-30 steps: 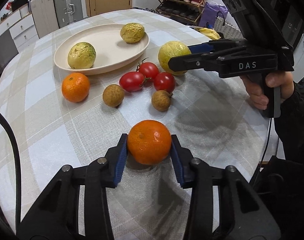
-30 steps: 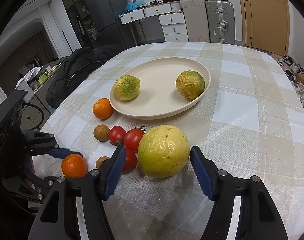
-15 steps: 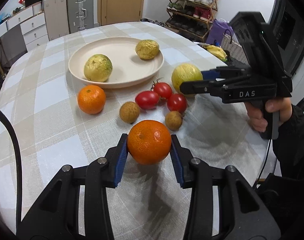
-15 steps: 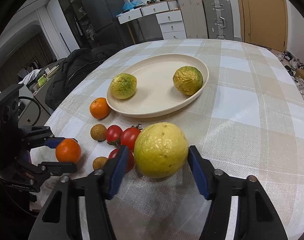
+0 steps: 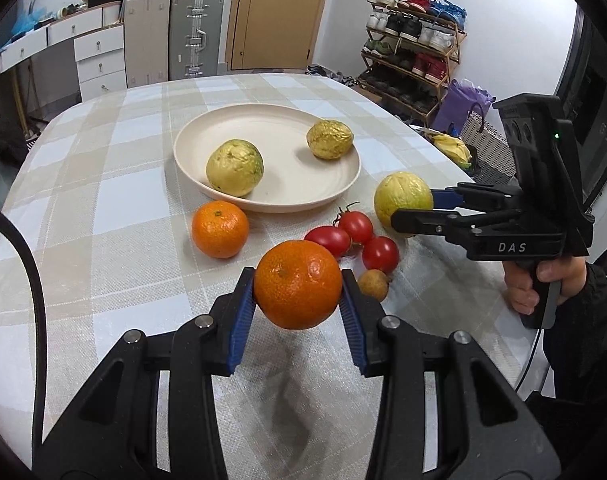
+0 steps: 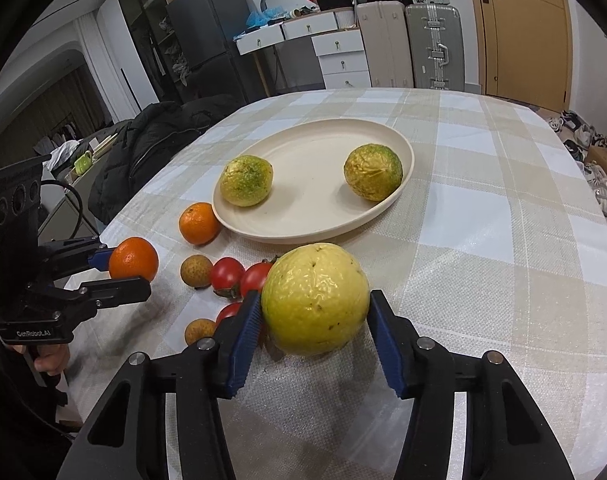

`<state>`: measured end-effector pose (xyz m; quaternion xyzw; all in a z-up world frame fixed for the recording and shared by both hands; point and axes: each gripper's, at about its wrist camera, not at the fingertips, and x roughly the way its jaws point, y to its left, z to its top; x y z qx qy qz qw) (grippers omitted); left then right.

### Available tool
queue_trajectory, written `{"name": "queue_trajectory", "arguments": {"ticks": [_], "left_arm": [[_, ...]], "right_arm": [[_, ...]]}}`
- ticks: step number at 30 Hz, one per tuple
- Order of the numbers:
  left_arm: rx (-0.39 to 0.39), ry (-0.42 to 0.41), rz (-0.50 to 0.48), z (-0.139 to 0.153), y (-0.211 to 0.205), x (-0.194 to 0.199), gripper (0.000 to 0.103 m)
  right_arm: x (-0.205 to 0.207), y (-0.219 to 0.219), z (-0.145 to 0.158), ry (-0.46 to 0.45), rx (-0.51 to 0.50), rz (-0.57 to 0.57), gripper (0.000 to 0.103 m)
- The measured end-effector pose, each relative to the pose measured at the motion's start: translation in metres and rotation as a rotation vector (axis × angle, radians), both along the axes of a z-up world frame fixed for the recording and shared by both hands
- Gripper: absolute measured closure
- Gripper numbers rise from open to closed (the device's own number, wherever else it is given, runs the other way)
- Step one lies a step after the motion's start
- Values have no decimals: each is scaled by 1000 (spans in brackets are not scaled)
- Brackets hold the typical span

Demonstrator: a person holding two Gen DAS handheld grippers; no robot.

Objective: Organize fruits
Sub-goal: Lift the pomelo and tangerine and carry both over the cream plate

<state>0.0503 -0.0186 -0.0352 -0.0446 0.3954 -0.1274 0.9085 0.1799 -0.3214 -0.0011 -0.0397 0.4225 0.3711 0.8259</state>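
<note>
two yellow-green fruits lie in the cream plate (image 5: 345, 178), apart from each other: a green-mottled one (image 5: 234, 167) at its near left edge, a wrinkled golden one (image 5: 329, 139) toward its far right edge. plate sits around the middle of the table (image 5: 103, 200), which wears a beige-and-white checked cloth. nothing else in the plate.

count outside the plate:
- oranges, two. one loose orange (image 5: 220, 229) on the cloth just beside the plate's near rim; one held orange (image 5: 298, 284) pinched between the blue pads of the left gripper (image 5: 299, 300), lifted clear of the cloth, its shadow below on the table.
- yellow fruit, one more: a large pale yellow fruit (image 6: 315, 298) clamped between the pads of the right gripper (image 6: 315, 316), just in front of the plate's near rim. whether it touches the cloth cannot be told.
- tomatoes (image 5: 355, 236), three, red, clustered together touching, between the loose orange and the large yellow fruit.
- small brown fruits, two. one (image 6: 196, 271) beside the tomatoes on the plate side, hidden behind the held orange in the left view; one (image 5: 373, 283) on the near side of the cluster, just beside a tomato.

total yellow-green fruits, three; two plated, one in the right claw. both claws are closed on fruit.
</note>
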Motion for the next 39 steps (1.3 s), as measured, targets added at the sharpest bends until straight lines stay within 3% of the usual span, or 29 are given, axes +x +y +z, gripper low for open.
{"name": "queue_trajectory", "arguments": {"ticks": [16,39], "left_arm": [[-18,-52,101,10,5,23,65],[3,-46,104,11,-9,92,65]], "right_arm": [[-5,-5,24,-55,76,-13,49],[18,4,40,-80,126,-48,49]]}}
